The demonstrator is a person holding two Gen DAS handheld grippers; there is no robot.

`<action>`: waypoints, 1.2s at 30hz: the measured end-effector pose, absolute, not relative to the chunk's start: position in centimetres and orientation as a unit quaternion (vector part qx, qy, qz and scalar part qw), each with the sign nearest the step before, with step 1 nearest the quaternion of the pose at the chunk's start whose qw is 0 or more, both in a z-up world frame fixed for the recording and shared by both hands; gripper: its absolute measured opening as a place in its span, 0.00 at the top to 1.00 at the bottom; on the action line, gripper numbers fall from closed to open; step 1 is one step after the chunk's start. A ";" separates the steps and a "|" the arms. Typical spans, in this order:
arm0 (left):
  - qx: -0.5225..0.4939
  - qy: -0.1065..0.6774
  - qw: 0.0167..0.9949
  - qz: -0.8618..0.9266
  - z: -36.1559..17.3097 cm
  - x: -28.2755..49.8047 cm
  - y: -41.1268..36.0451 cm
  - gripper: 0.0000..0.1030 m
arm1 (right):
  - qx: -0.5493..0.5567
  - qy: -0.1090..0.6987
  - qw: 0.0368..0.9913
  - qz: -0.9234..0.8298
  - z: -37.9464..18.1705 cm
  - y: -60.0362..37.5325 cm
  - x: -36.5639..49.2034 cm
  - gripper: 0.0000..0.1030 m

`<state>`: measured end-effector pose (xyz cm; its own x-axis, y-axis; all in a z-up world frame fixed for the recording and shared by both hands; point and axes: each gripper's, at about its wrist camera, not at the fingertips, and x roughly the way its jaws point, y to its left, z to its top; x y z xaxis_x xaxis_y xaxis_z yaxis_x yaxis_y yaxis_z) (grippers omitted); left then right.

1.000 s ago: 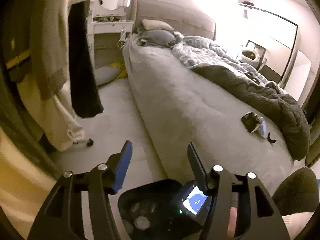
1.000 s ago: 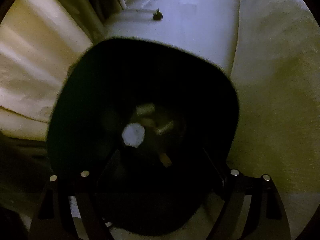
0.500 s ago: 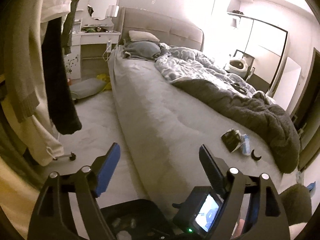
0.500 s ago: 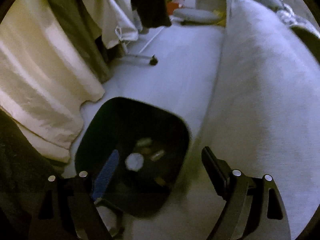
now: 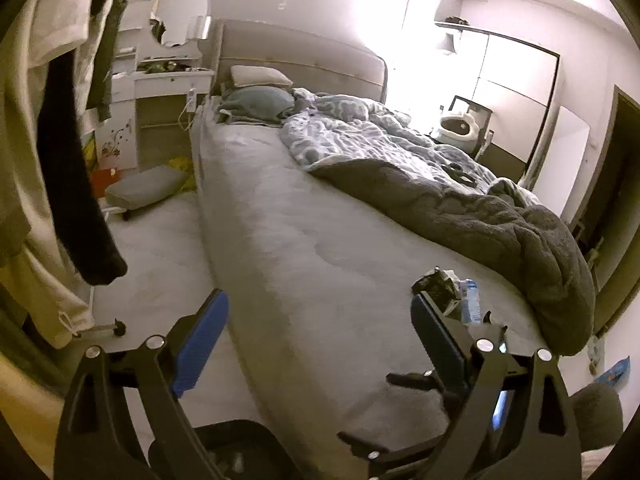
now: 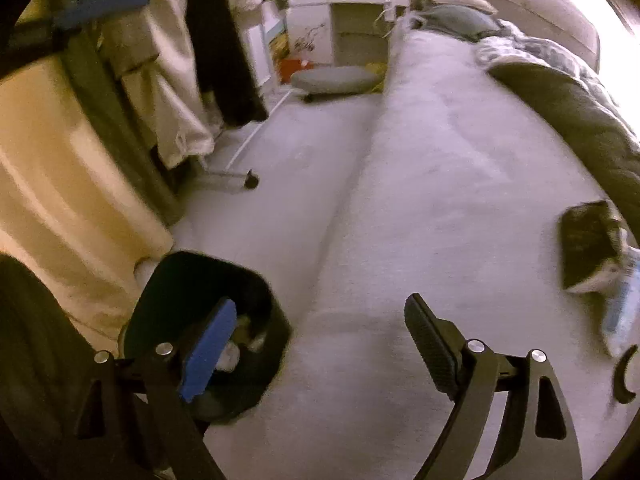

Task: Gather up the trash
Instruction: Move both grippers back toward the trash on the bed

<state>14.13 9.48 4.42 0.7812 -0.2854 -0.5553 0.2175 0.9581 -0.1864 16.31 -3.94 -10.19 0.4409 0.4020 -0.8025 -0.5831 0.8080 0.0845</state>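
Observation:
A black trash bin (image 6: 208,332) stands on the floor beside the bed, with several pieces of trash inside; its rim also shows in the left wrist view (image 5: 224,440). On the bed lie a dark crumpled wrapper (image 5: 438,286) (image 6: 586,248), a small plastic bottle (image 5: 469,300) (image 6: 620,304) and a dark curved piece (image 6: 624,376). My left gripper (image 5: 320,324) is open and empty above the bed's edge. My right gripper (image 6: 320,332) is open and empty, between the bin and the bed trash.
The grey bed (image 5: 320,220) has a rumpled dark blanket (image 5: 500,216) on its right side. Clothes hang on a wheeled rack (image 6: 224,60) at the left. A cushion (image 6: 332,80) lies on the floor by a white dresser (image 5: 168,92).
Both grippers rose and swung from over the bin toward the bed. The bin slid down and left in both views. The bed trash now shows in the right wrist view.

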 end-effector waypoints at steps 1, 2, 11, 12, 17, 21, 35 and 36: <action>-0.054 0.302 0.942 -0.135 4.4 14.3 9.0 0.08 | -0.096 0.437 0.846 0.289 -9.9 -4.6 16.4 0.15; -0.052 0.301 0.942 -0.137 4.3 14.5 8.5 0.08 | -0.091 0.434 0.850 0.286 -9.6 -5.2 16.5 0.15; -0.051 0.297 0.942 -0.147 4.1 15.5 5.5 0.07 | -0.051 0.398 0.880 0.254 -6.7 -11.2 17.2 0.15; -0.051 0.298 0.942 -0.149 3.9 15.7 5.1 0.07 | -0.046 0.394 0.884 0.247 -6.5 -12.1 17.3 0.15; -0.046 0.308 0.937 -0.155 3.2 16.3 3.5 0.07 | -0.030 0.385 0.899 0.208 -6.1 -16.0 18.0 0.15; -0.039 0.314 0.934 -0.163 2.7 16.7 1.9 0.07 | -0.012 0.382 0.906 0.182 -6.1 -18.9 18.3 0.15; -0.014 0.337 0.921 -0.193 0.6 17.9 -3.6 0.07 | 0.000 0.386 0.912 0.136 -8.0 -24.9 18.9 0.15; -0.012 0.339 0.920 -0.195 0.4 18.0 -4.0 0.07 | -0.004 0.387 0.912 0.134 -8.1 -25.1 19.0 0.15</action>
<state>18.01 -4.00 0.35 0.6941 -0.3668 -0.6194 0.3506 0.9238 -0.1541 18.97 -25.14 -8.09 0.6639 0.2418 -0.7077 -0.2480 0.9639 0.0967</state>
